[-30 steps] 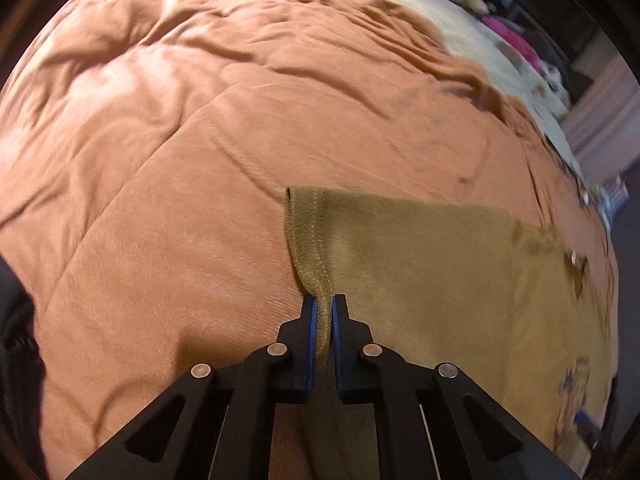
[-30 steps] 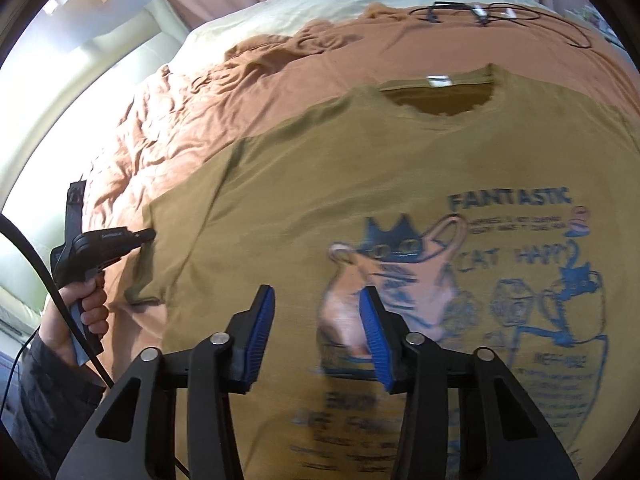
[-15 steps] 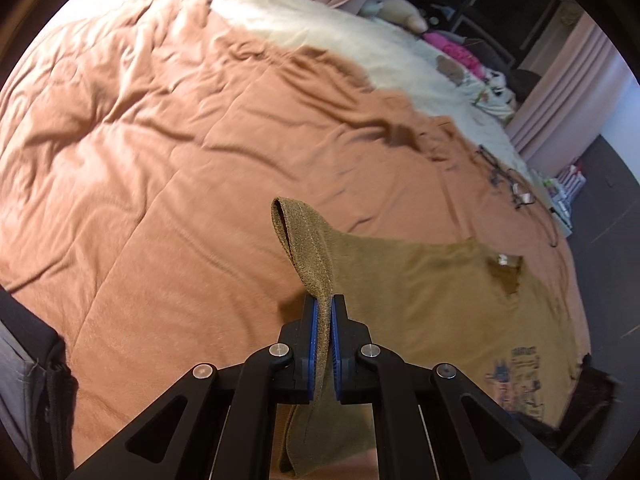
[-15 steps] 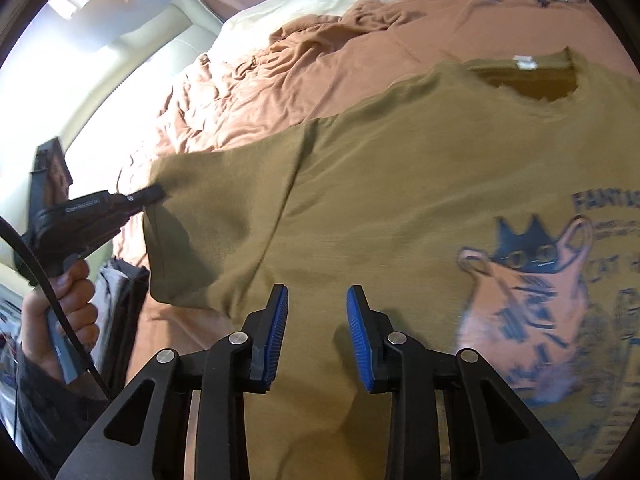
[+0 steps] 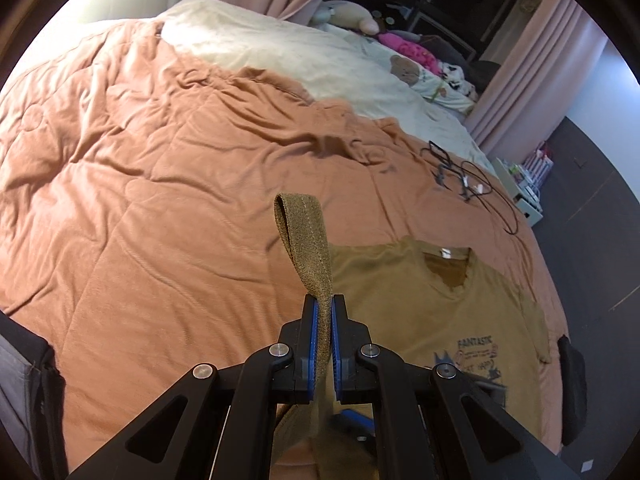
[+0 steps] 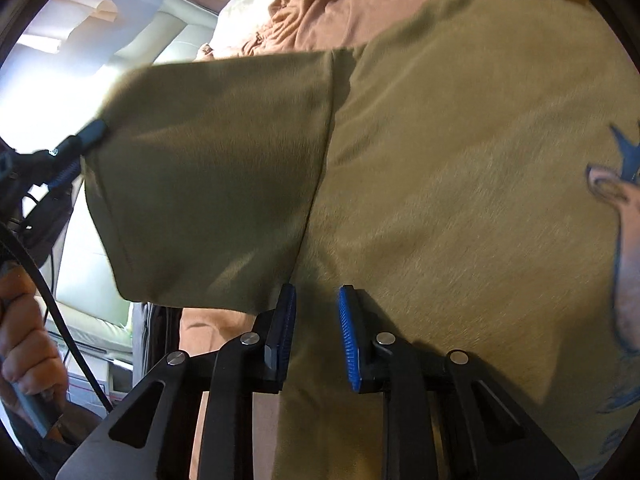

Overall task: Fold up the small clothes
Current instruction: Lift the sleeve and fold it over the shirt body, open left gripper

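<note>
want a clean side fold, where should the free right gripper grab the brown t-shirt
Take the t-shirt at its side edge just below the raised sleeve, coming in low from the bed edge; the open right hand-held gripper already faces that armpit seam.

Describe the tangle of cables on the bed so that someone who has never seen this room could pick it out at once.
Start from the wide orange-brown blanket that covers the near part of the bed. Beyond the collar of the olive T-shirt, whose sleeve the left gripper pinches, lies the tangle of cables near the bed's right edge. It is the only thin, black, looping thing on the blanket; everything around it is cloth.
</note>
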`<state>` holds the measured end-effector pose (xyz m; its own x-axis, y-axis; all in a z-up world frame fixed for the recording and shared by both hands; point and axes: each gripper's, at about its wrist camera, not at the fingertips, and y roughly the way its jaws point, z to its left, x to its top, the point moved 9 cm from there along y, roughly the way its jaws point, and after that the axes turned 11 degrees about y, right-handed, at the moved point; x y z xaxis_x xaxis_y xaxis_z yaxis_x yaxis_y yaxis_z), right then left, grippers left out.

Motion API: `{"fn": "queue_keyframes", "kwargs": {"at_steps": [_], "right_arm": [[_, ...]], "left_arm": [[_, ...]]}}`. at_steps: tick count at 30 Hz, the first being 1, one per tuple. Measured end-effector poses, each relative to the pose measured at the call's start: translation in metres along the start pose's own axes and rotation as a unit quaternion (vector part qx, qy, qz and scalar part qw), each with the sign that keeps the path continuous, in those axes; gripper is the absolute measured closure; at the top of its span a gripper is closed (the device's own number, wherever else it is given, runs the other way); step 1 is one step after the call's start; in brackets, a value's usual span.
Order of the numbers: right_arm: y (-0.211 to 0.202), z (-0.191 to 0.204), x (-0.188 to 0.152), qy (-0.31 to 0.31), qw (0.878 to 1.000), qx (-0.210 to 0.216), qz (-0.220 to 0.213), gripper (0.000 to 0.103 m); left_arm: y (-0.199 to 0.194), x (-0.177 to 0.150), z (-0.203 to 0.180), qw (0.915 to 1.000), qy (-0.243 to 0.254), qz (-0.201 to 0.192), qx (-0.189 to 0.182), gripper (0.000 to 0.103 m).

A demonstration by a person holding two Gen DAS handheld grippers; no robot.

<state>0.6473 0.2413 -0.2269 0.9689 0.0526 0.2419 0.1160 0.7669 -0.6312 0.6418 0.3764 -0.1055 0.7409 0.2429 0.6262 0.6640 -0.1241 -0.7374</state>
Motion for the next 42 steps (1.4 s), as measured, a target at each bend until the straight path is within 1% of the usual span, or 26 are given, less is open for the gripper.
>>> {"fn": "queue_keyframes", "kwargs": {"at_steps": [3,8,12,14,15,17,19,21,25,28,29,31,32,33,35,36,37,38,39,42], "right_arm": [[0.007,-0.001,0.003,0.010,1.000,0.016,0.015,0.087],[0.011,-0.003,0.018,0.026,0.999,0.023,0.030,0.087],[-0.015,-0.004,0.027,0.019,0.999,0.032,0.024,0.086],[-0.035,-0.012,0.035,0.007,1.000,0.020,0.007,0.086],[-0.043,-0.015,0.038,0.004,1.000,0.017,0.001,0.083],[-0.063,-0.024,0.045,0.002,1.000,0.006,-0.018,0.073],[-0.088,-0.038,0.057,0.001,0.999,-0.010,-0.052,0.057],[-0.103,-0.048,0.062,-0.001,0.997,-0.020,-0.073,0.050],[-0.127,-0.073,0.069,0.016,0.995,-0.026,-0.095,0.050],[-0.134,-0.089,0.075,0.026,0.993,-0.033,-0.106,0.050],[-0.133,-0.087,0.073,0.028,0.993,-0.036,-0.108,0.050],[-0.133,-0.095,0.077,0.034,0.993,-0.041,-0.110,0.050],[-0.133,-0.090,0.076,0.035,0.992,-0.042,-0.110,0.050],[-0.133,-0.085,0.078,0.032,0.993,-0.041,-0.110,0.050],[-0.135,-0.075,0.076,0.024,0.993,-0.034,-0.108,0.050],[-0.141,-0.079,0.068,0.020,0.994,-0.031,-0.106,0.047],[-0.138,-0.074,0.071,0.014,0.994,-0.027,-0.108,0.038],[-0.156,-0.081,0.057,0.008,0.993,-0.025,-0.111,0.035],[-0.159,-0.081,0.053,0.001,0.993,-0.027,-0.115,0.031],[-0.151,-0.081,0.051,-0.002,0.994,-0.035,-0.108,0.031]], "left_arm": [[-0.001,0.000,-0.012,1.0000,0.008,0.002,-0.005,0.097],[0.004,0.000,-0.030,0.9999,0.012,0.010,-0.006,0.097],[0.012,0.001,-0.045,0.9997,0.014,0.017,-0.010,0.097],[0.018,0.002,-0.052,0.9996,0.016,0.020,-0.011,0.097],[0.020,0.002,-0.055,0.9996,0.015,0.021,-0.013,0.097],[0.025,0.003,-0.063,0.9995,0.014,0.022,-0.019,0.097],[0.031,0.004,-0.073,0.9993,0.019,0.023,-0.021,0.097],[0.038,0.003,-0.083,0.9991,0.022,0.027,-0.026,0.097],[0.054,-0.004,-0.102,0.9980,0.032,0.041,-0.035,0.097],[0.066,-0.010,-0.117,0.9967,0.040,0.051,-0.048,0.097],[0.069,-0.013,-0.121,0.9962,0.042,0.056,-0.051,0.097],[0.078,-0.021,-0.133,0.9937,0.048,0.072,-0.071,0.097],[0.082,-0.025,-0.138,0.9923,0.053,0.083,-0.076,0.096],[0.086,-0.029,-0.141,0.9912,0.057,0.093,-0.075,0.094],[0.088,-0.032,-0.141,0.9908,0.057,0.100,-0.072,0.082],[0.085,-0.031,-0.138,0.9916,0.053,0.095,-0.069,0.078],[0.083,-0.030,-0.135,0.9924,0.050,0.091,-0.065,0.073],[0.081,-0.029,-0.131,0.9933,0.047,0.086,-0.060,0.071],[0.077,-0.029,-0.123,0.9943,0.042,0.083,-0.053,0.071],[0.070,-0.031,-0.103,0.9955,0.029,0.081,-0.040,0.071]]}}
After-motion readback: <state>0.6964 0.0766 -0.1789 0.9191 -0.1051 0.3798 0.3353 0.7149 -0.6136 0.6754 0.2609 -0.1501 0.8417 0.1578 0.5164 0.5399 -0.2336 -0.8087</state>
